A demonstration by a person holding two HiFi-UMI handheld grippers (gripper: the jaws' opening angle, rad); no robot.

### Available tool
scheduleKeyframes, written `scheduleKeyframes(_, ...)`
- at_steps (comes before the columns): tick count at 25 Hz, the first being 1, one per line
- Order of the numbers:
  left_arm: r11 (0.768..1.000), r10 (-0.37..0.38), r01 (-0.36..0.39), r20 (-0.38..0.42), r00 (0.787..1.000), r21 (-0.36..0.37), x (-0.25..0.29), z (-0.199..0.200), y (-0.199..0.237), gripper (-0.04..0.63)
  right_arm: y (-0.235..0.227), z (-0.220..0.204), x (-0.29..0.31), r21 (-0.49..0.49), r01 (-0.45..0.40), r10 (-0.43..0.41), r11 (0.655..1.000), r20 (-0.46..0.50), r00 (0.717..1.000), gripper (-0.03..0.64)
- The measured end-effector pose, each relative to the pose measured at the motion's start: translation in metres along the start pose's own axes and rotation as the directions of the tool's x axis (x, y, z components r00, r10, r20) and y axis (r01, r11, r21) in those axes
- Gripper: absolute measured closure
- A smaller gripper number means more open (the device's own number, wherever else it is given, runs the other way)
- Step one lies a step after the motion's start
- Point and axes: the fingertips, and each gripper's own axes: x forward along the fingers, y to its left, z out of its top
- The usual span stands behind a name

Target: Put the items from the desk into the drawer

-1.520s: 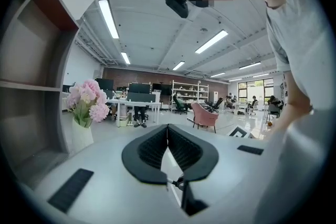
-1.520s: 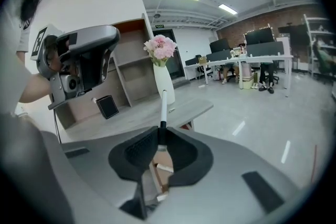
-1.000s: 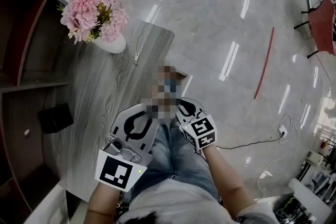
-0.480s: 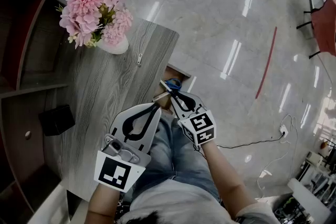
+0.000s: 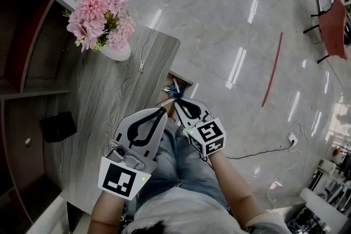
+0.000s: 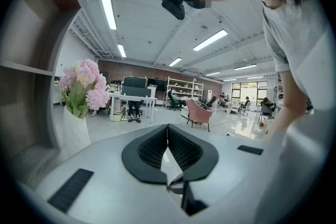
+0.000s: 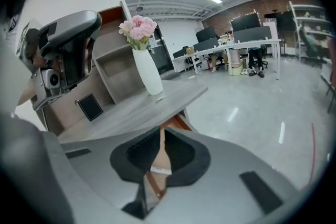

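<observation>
The grey wood desk (image 5: 104,101) carries a small metal clip (image 5: 141,65) (image 7: 159,97) next to a white vase of pink flowers (image 5: 101,16) (image 7: 147,73) (image 6: 75,131). A black box (image 5: 57,126) (image 7: 90,106) lies further back on the desk. Under the desk's end a brown drawer (image 5: 181,78) (image 7: 177,124) stands open, with a blue and white item (image 5: 174,90) in it. My right gripper (image 5: 176,100) (image 7: 161,131) is shut and empty, its tips just short of that item. Beside it my left gripper (image 5: 163,110) (image 6: 167,127) is shut and empty over the desk's edge.
Dark wooden shelving (image 5: 22,63) runs along the desk's far side. My legs in jeans (image 5: 184,164) are below the grippers. A shiny tiled floor (image 5: 236,24) lies beyond the desk, with a red chair (image 5: 334,22) and a cable (image 5: 263,148) on it.
The right gripper's tips have edged forward toward the open drawer. The left gripper has hardly moved.
</observation>
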Motion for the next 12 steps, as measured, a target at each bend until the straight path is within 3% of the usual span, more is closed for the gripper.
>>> scheduleKeyframes(3,1.000,-0.002,0.002,0.016,1.000,0.017,-0.002,0.009,-0.007,0.584,0.006,0.021,-0.013,-0.030,-0.005,0.006,1.000,0.046,0.999,0.603)
scheduleKeyframes(12,0.998,0.000,-0.004,0.075,0.997,0.057,-0.015,0.048,-0.043,0.584,0.041,0.100,-0.083,-0.149,-0.039,0.068,0.988,0.198,0.978,0.607)
